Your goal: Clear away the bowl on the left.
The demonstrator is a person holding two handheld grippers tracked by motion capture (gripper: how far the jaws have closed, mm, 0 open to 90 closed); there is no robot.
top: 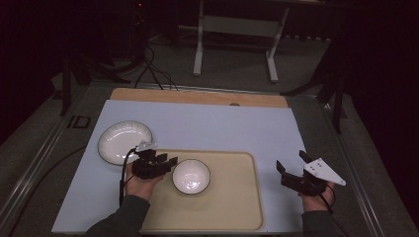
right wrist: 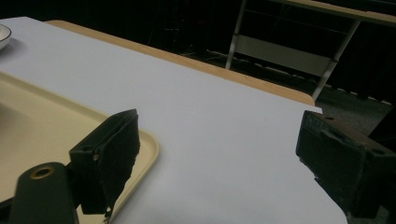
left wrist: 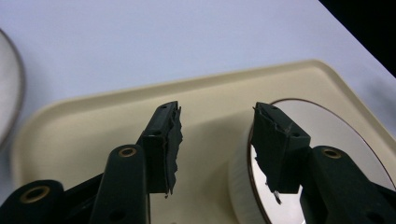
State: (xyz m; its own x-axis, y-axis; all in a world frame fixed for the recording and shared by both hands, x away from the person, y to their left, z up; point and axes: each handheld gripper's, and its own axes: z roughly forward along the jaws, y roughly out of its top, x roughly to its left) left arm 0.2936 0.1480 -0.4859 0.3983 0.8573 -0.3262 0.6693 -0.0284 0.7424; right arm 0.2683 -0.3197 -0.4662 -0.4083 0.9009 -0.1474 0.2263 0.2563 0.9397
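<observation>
bowl [top: 191, 176], white with a thin dark rim, sits upright on the beige tray [top: 232, 207], toward the tray's left half. just to its left, the left gripper [top: 170, 161] hangs over the tray with its fingers [left wrist: 166, 140] apart and nothing between them; in the left gripper view one finger stands over the bowl's near rim, the other over bare tray. a white plate [top: 124, 141] lies on the pale blue tabletop [top: 222, 126] beyond the tray's left corner. well to the right, off the tray, the right gripper [top: 290, 163] has its fingers [right wrist: 112, 156] wide apart and empty over the tabletop's right edge.
</observation>
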